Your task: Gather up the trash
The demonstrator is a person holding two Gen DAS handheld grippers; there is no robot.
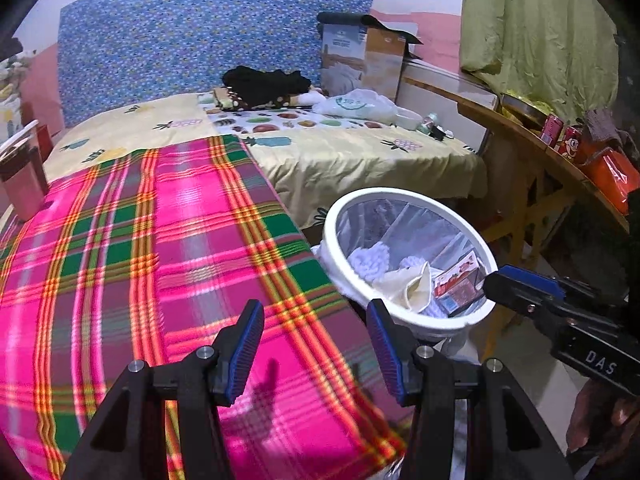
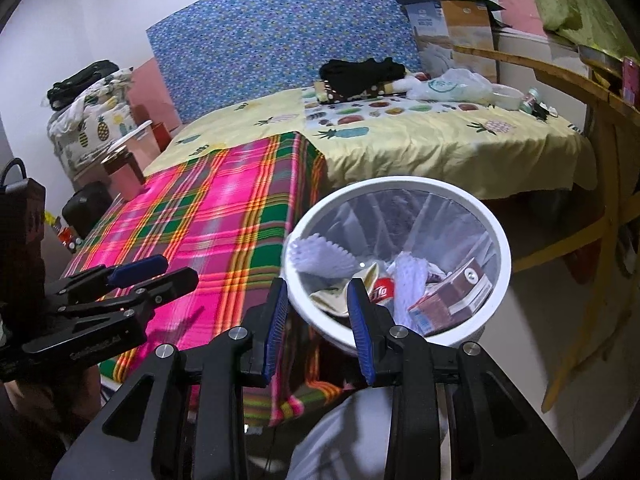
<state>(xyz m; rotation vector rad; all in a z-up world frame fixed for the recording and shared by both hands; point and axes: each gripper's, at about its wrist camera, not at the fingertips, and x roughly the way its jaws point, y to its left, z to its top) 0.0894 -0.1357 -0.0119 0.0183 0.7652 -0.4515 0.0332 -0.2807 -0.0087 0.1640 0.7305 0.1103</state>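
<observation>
Left gripper [image 1: 316, 350]: spread wide, nothing between the blue ribbed pads [image 1: 246, 350], hovering over the pink, green and orange plaid blanket [image 1: 160, 248] near its right edge. Right gripper [image 2: 318, 328]: jaws partly apart, empty, poised at the near rim of the white trash bin [image 2: 505, 258], one pad over the blanket's edge, the other over the bin's mouth. In the left wrist view, seen from the side just beyond the bin's right rim, with a hand [image 1: 600, 420] on its handle.

Bin standing on the floor just beside the bed, lined with a clear plastic bag [image 2: 432, 216]. Inside: white foam netting [image 2: 320, 258], a crumpled cream wrapper [image 2: 332, 298], a red drink can [image 2: 382, 292], a red-and-white carton [image 2: 452, 298] leaning against the right wall.

Plaid blanket spread flat across the near part of the bed, bare of trash. Beyond it, a yellow pineapple-print sheet [image 2: 440, 148], then a black garment [image 2: 362, 70] on a fruit-print pillow, a white plastic bag [image 2: 448, 86] to its right and small items near the far right corner. Blue floral headboard [image 2: 280, 36] behind, a cardboard box [image 2: 456, 36] in the corner. Along the right, a wooden counter [image 1: 516, 128] with red cans [image 1: 560, 136] and an orange packet [image 1: 612, 172].
</observation>
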